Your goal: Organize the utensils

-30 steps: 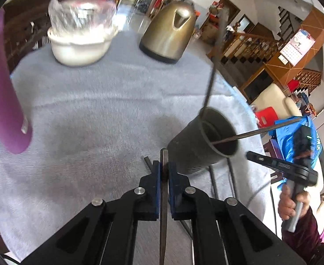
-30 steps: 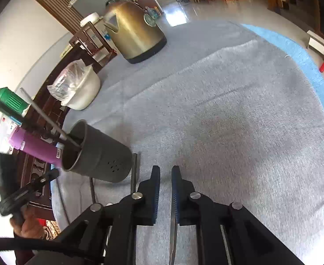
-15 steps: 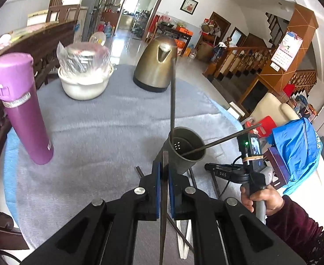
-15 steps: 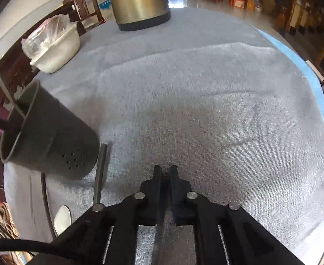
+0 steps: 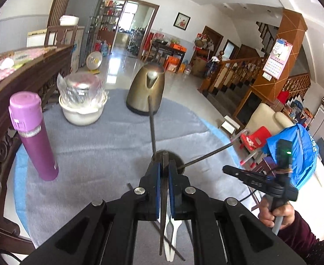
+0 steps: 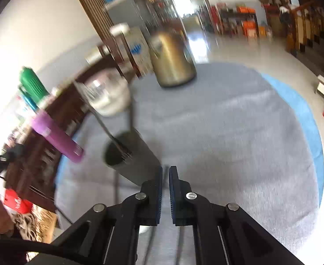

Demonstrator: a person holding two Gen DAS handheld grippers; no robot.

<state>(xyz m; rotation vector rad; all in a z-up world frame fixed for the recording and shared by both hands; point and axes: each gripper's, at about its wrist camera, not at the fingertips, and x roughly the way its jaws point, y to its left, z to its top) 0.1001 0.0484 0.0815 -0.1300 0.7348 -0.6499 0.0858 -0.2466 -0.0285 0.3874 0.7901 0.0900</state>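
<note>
My left gripper (image 5: pixel 164 165) is shut on a flat dark metal utensil (image 5: pixel 163 209) held lengthwise between its blue pads, raised above the dark grey utensil holder (image 5: pixel 177 158). Two long utensil handles (image 5: pixel 152 123) stick out of the holder. White spoons (image 5: pixel 172 234) and dark sticks lie on the grey cloth below. My right gripper (image 6: pixel 166 172) has its jaws almost closed with a thin dark edge between them; it is just right of the holder (image 6: pixel 129 156). It also shows in the left wrist view (image 5: pixel 259 181), held by a hand.
A purple flask (image 5: pixel 32 137), a white bowl with a plastic-wrapped lid (image 5: pixel 82 101) and a brass kettle (image 5: pixel 146 90) stand on the round grey-clothed table (image 5: pixel 95 154). A dark wooden rail (image 5: pixel 18 79) runs along the left. The right wrist view is motion-blurred.
My left gripper has risen well above the table with the utensil, now over the holder. My right gripper has tilted up and closed in beside the holder.
</note>
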